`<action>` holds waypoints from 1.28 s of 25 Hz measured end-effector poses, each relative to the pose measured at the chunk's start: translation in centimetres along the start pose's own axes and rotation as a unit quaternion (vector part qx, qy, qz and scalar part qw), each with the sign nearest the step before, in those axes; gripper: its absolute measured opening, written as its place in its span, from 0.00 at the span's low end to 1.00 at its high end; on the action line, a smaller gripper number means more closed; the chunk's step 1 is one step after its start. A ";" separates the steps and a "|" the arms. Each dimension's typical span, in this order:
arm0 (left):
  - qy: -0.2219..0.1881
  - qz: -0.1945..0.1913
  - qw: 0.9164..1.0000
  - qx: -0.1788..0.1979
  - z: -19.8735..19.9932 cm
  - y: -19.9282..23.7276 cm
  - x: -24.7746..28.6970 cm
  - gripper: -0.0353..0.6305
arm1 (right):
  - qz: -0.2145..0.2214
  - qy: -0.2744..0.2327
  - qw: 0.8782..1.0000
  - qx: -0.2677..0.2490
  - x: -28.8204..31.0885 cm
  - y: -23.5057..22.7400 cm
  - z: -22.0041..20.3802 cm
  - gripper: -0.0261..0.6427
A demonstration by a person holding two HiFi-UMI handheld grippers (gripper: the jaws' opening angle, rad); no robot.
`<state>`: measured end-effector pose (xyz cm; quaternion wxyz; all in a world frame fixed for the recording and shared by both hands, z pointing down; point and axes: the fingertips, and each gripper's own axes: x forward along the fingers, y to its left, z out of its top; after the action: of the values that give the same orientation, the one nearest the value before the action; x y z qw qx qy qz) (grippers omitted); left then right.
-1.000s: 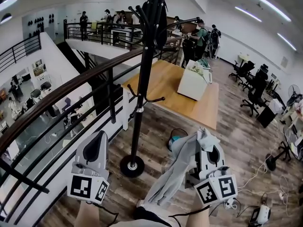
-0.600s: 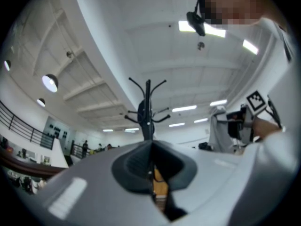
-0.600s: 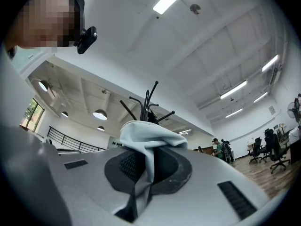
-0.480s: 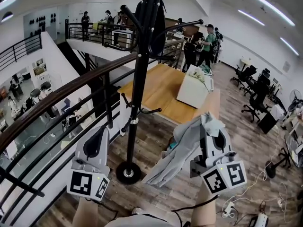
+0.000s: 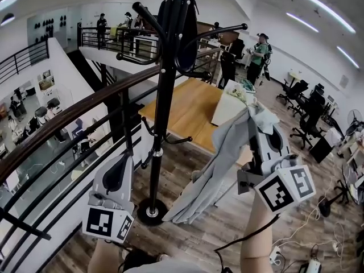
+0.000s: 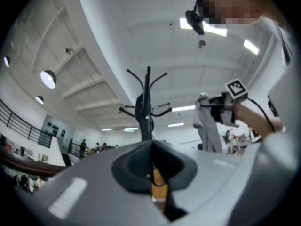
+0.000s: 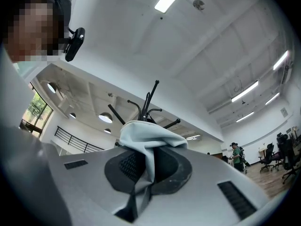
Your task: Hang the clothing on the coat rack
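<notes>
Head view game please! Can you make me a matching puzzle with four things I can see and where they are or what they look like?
Things:
1. coat rack
2. grey garment
3. left gripper
4. white box

Clues:
a. sits on the wooden table
b. black and standing upright
c. jaws together, holding nothing
d. pinched in the right gripper, hanging down

Right pairs: 1-b, 2-d, 3-c, 4-a.
</notes>
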<state>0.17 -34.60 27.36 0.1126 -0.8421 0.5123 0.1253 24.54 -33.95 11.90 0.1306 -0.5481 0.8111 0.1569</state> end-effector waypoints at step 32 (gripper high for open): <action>0.006 -0.083 0.996 -0.042 -2.3 7.3 5.6 0.07 | -0.049 -0.013 0.997 -0.052 13.5 -0.6 8.9 0.06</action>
<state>-3.61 -43.30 27.26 0.0839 -0.8866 0.4353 0.1319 20.56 -42.05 -1.53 0.1200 -0.5911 0.7724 0.1989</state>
